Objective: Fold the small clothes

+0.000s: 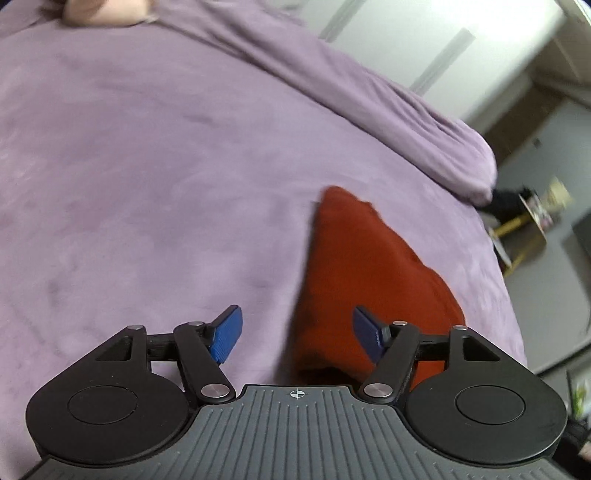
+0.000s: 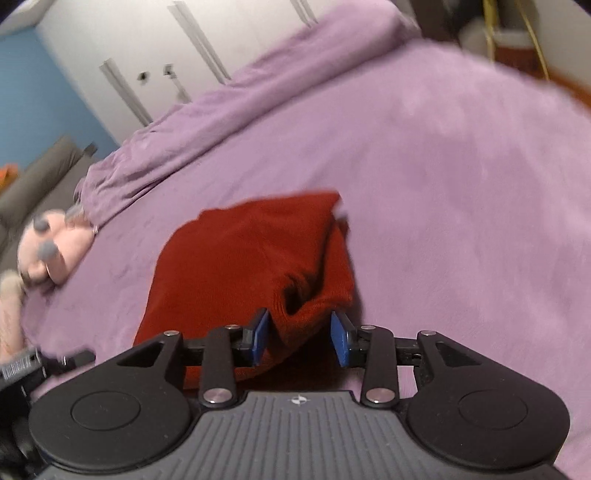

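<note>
A red knit garment (image 1: 354, 280) lies bunched on the purple bed cover (image 1: 147, 166). My left gripper (image 1: 297, 332) is open and empty, its blue fingers spread wide, with the garment's left edge running between them and under the right finger. In the right wrist view the garment (image 2: 243, 258) lies folded over itself. My right gripper (image 2: 301, 339) is open, and a raised fold of the red cloth sits between its blue pads (image 2: 339, 341) without being pinched.
A pink plush toy (image 2: 51, 243) lies at the bed's left edge, also at the top of the left wrist view (image 1: 103, 11). A rolled ridge of purple cover (image 1: 369, 99) runs along the far side. A stool with items (image 1: 528, 225) stands beside the bed.
</note>
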